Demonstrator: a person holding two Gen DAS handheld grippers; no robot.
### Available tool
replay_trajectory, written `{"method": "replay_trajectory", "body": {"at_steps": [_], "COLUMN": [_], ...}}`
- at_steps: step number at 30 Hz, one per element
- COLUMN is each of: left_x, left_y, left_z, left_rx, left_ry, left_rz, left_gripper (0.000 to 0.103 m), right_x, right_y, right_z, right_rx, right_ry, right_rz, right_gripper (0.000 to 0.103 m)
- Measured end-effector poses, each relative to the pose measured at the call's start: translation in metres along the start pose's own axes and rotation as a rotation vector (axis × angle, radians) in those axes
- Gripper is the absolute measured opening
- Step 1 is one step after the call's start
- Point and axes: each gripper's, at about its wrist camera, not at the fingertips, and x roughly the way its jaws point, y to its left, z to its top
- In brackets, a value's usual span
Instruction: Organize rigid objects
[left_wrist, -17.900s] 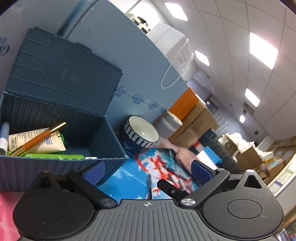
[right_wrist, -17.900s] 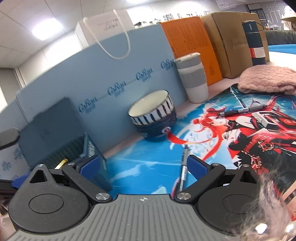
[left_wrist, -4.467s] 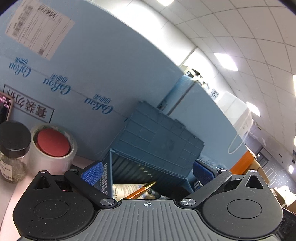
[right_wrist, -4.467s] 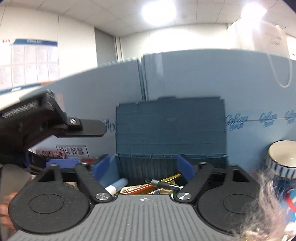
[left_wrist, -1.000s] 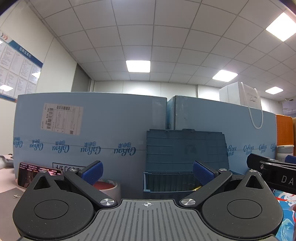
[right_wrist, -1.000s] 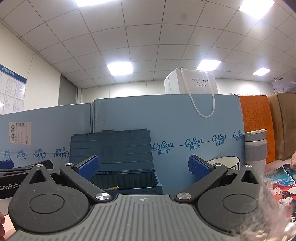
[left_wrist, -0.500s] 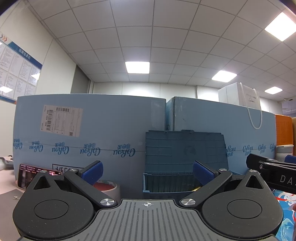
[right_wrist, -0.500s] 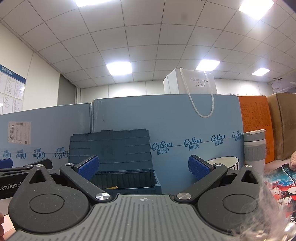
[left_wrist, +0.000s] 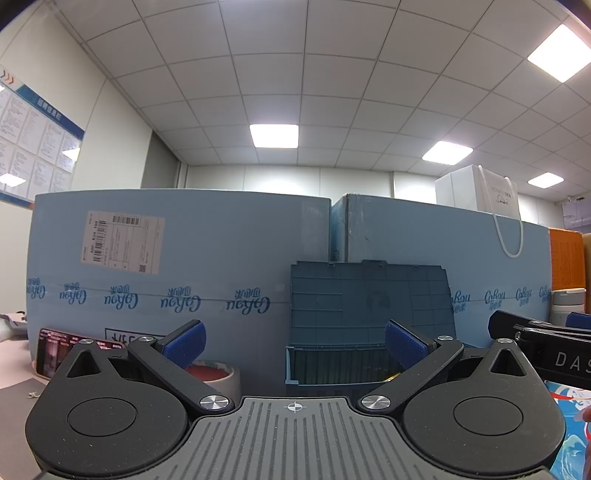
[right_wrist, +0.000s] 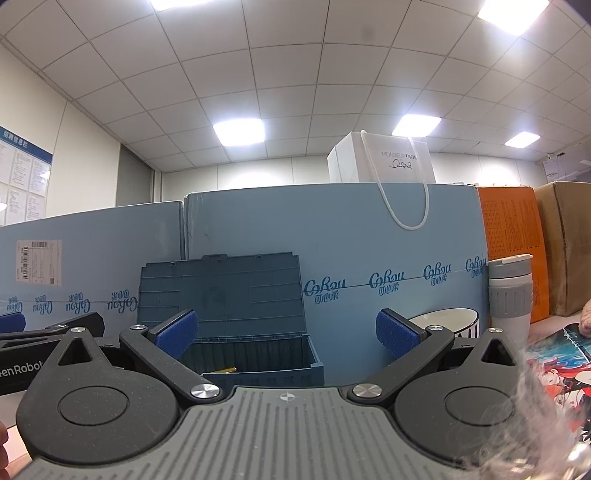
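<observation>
The left gripper (left_wrist: 294, 341) and right gripper (right_wrist: 286, 330) both have their jaws wide apart, holding nothing. The dark blue plastic box (right_wrist: 236, 321), lid up, sits straight ahead against the light blue boards (right_wrist: 369, 240).

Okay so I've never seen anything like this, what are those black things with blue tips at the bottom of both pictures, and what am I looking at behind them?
Those are two handheld grippers, one in each of a person's hands; each picture comes from a camera on one, looking forward along its fingers. The left gripper and right gripper are both open and hold nothing. Ahead stands a dark blue storage box with its lid up, against big light blue cartons. Left of it sit a tape roll and a phone; to the right a striped bowl and a grey cup.
</observation>
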Motion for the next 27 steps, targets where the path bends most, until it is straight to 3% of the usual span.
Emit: {"method": "replay_trajectory", "body": {"at_steps": [27], "left_x": [-0.0001], "left_y": [-0.0001], "left_z": [0.0006], "left_rx": [0.001], "left_ry": [-0.002], "left_rz": [0.000], "left_gripper": [0.103], "right_x": [0.0010], "right_y": [-0.0008], "right_z": [0.0007], "right_rx": [0.002], "right_ry": [0.014], "right_rz": [0.009], "right_gripper": [0.103]}}
